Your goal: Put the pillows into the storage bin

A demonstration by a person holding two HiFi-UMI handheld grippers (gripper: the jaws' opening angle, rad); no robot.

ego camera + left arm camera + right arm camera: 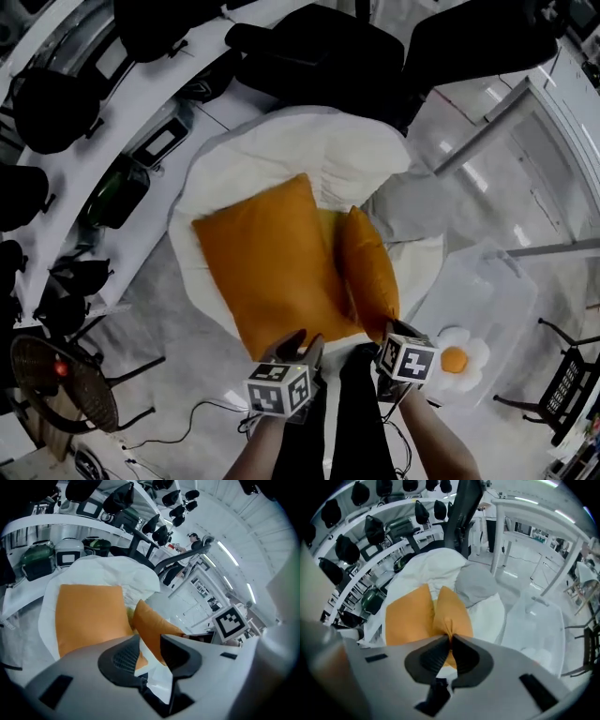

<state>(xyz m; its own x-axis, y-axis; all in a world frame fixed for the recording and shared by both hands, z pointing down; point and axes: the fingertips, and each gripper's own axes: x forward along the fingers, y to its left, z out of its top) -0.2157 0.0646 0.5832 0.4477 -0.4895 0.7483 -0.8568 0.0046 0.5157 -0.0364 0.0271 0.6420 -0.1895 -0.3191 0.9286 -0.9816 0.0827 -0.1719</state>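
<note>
flat orange pillow (pixel 267 267); second orange pillow (pixel 368 267) on edge touching it; clear storage bin (pixel 497 291) nearby, right.

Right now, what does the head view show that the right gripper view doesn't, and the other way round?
Head view only: the fan, the left gripper and the person's forearms. Right gripper view only: a close look at the right gripper, its jaws shut on the near corner of the narrow orange pillow. Both: that pillow beside the flat orange pillow on the white cushion, the gray pillow and the clear bin.
</note>
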